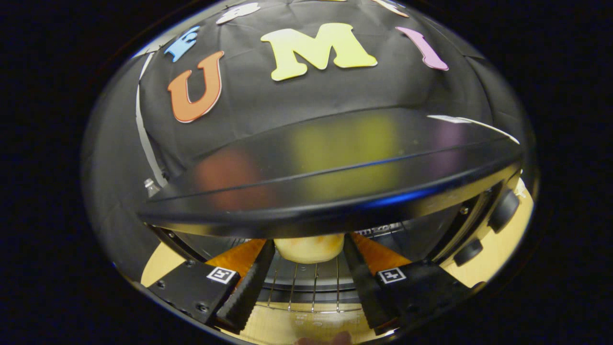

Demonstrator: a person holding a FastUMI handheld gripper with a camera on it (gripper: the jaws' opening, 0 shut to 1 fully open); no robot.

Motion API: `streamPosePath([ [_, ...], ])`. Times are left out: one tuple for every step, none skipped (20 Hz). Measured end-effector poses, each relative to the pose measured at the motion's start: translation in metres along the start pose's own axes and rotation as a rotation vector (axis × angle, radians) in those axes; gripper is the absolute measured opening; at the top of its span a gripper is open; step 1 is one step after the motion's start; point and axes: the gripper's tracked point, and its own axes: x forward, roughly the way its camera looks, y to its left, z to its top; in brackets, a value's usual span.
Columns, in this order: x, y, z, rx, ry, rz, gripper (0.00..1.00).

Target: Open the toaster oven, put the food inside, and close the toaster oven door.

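Note:
The black toaster oven [335, 163] stands just ahead, and I look down over its glossy top into its open mouth. A pale, round piece of food [309, 249] sits between my two fingertips at the mouth of the oven, over the wire rack [306, 287]. My gripper [309, 243] holds it: the left finger [249, 282] and the right finger [366, 287] each lie against a side of it with no gap showing. The oven's top edge hides the upper part of the food and the cavity behind it.
Two black knobs [503, 211] sit on the oven's right-hand panel. A light wooden table [160, 261] shows on both sides below the oven. A small bottle top [151, 186] pokes up behind the oven's left corner, against the black cloth wall.

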Motion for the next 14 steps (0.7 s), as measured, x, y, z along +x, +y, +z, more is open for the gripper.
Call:
streamPosePath([
  [-0.007, 0.003, 0.005, 0.001, -0.01, 0.008, 0.91],
  [-0.017, 0.008, 0.006, -0.007, -0.011, 0.016, 0.94],
  [-0.026, 0.009, 0.005, -0.021, -0.011, 0.019, 0.97],
  [-0.035, 0.011, 0.003, -0.034, -0.011, 0.018, 1.0],
  [-0.045, 0.012, 0.001, -0.045, -0.012, 0.018, 1.0],
  [-0.058, 0.012, 0.0, -0.049, -0.014, 0.016, 1.0],
  [-0.071, 0.014, 0.0, -0.047, -0.019, 0.021, 1.0],
  [-0.086, 0.015, -0.001, -0.047, -0.031, 0.024, 1.0],
  [-0.103, 0.016, -0.002, -0.051, -0.047, 0.024, 1.0],
  [-0.123, 0.017, -0.003, -0.062, -0.068, 0.019, 1.0],
  [-0.142, 0.017, -0.006, -0.075, -0.084, 0.011, 1.0],
  [-0.161, 0.018, -0.01, -0.082, -0.101, 0.006, 1.0],
  [-0.177, 0.019, -0.014, -0.082, -0.117, 0.005, 1.0],
  [-0.193, 0.022, -0.019, -0.078, -0.124, 0.01, 1.0],
])
